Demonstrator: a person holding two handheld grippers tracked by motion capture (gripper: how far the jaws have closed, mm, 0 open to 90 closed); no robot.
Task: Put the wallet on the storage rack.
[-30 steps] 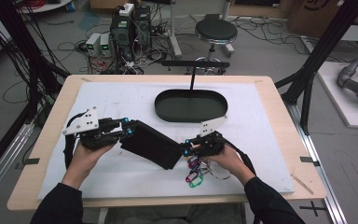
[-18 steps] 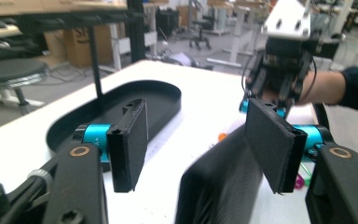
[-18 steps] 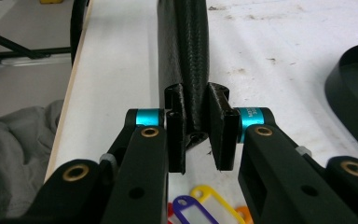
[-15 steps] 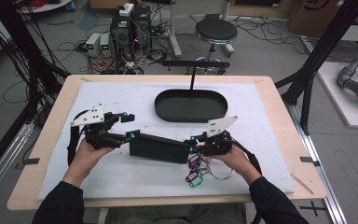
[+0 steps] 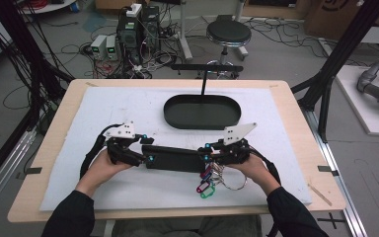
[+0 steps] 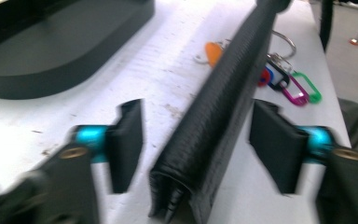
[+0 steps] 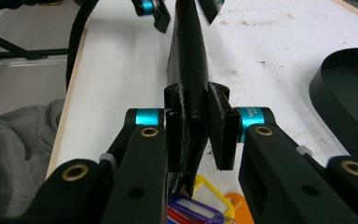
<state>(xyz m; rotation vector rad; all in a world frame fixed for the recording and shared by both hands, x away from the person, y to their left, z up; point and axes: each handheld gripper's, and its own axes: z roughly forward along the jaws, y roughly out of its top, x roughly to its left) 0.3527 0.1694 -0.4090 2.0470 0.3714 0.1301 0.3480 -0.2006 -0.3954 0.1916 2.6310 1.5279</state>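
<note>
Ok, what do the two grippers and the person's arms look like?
Both grippers, left and right, are black with cyan collars behind flat black fingers, brass-coloured pivot screws and a light grey three-cornered top plate. A black cable trails from each. The person wears dark long sleeves.

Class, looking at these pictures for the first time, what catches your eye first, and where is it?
A long black pouch stretches between both grippers at the table's near middle, clamped by the right gripper. Bright key tags dangle at that end. A black oval tray sits behind.
</note>
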